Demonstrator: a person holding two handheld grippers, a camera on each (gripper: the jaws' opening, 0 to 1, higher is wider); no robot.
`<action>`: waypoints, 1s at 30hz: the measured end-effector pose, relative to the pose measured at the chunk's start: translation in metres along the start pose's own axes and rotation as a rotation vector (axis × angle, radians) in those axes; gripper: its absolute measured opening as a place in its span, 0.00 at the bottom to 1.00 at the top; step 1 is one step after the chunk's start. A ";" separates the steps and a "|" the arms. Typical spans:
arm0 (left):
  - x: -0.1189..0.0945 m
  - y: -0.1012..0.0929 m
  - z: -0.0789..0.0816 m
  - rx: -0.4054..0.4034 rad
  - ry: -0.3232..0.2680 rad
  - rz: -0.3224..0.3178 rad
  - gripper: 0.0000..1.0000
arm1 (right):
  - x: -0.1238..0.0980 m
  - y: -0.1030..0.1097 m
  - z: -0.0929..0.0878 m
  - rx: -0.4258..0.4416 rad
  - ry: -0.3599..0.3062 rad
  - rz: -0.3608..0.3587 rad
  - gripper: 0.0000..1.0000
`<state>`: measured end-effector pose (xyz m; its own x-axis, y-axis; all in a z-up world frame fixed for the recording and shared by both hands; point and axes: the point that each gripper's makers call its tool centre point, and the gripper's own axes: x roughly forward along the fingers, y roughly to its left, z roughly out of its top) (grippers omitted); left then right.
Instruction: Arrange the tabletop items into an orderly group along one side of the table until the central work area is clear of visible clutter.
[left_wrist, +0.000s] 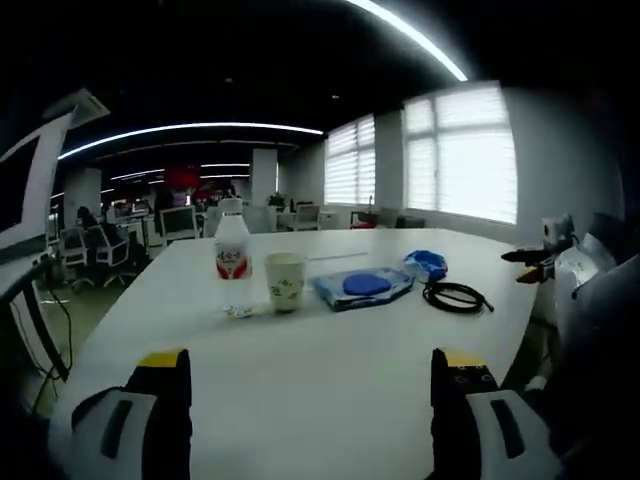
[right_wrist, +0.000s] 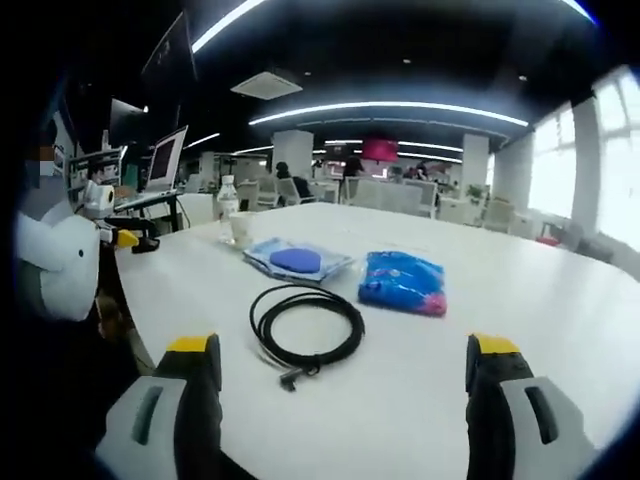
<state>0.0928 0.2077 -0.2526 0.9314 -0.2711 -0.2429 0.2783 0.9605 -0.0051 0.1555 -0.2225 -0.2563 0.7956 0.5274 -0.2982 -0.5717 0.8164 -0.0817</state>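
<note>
**Right gripper view: cable is the nearest item**

Right gripper (right_wrist: 340, 375) is wide open and empty. The coiled black cable (right_wrist: 306, 327) lies just ahead between its jaws, plug end toward the camera. The blue pouch (right_wrist: 402, 282) is right of the cable, and the blue-lidded tray (right_wrist: 297, 261) is farther back.

Left gripper (left_wrist: 312, 385) is open and empty. The bottle (left_wrist: 232, 252) and paper cup (left_wrist: 285, 281) sit far across the white table (left_wrist: 330, 370), with a small scrap, possibly a wrapper (left_wrist: 238, 311), beside them. The room is an open office.

**White bench and the items resting on it**

The white bench (left_wrist: 330, 370) carried a row of items. In the left gripper view, a capped bottle (left_wrist: 232, 252) stood beside a paper cup (left_wrist: 285, 281), with a small wrapper (left_wrist: 238, 311) in front. A flat blue packet (left_wrist: 363, 287) lay next, then a crumpled blue bag (left_wrist: 426, 264) and a coiled black cable (left_wrist: 455, 296).
</note>
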 end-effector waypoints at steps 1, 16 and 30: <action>0.001 -0.001 0.000 -0.009 -0.001 -0.003 1.00 | 0.000 -0.001 -0.003 -0.007 0.019 -0.009 1.00; 0.011 -0.007 -0.001 -0.007 0.004 -0.025 1.00 | 0.010 0.000 -0.016 -0.044 0.062 0.003 0.96; 0.008 -0.011 -0.005 0.001 -0.005 -0.051 1.00 | 0.017 0.004 -0.019 -0.095 0.115 -0.010 0.93</action>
<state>0.0964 0.1954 -0.2591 0.9172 -0.3197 -0.2380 0.3254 0.9454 -0.0159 0.1631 -0.2143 -0.2801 0.7765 0.4842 -0.4033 -0.5843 0.7929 -0.1730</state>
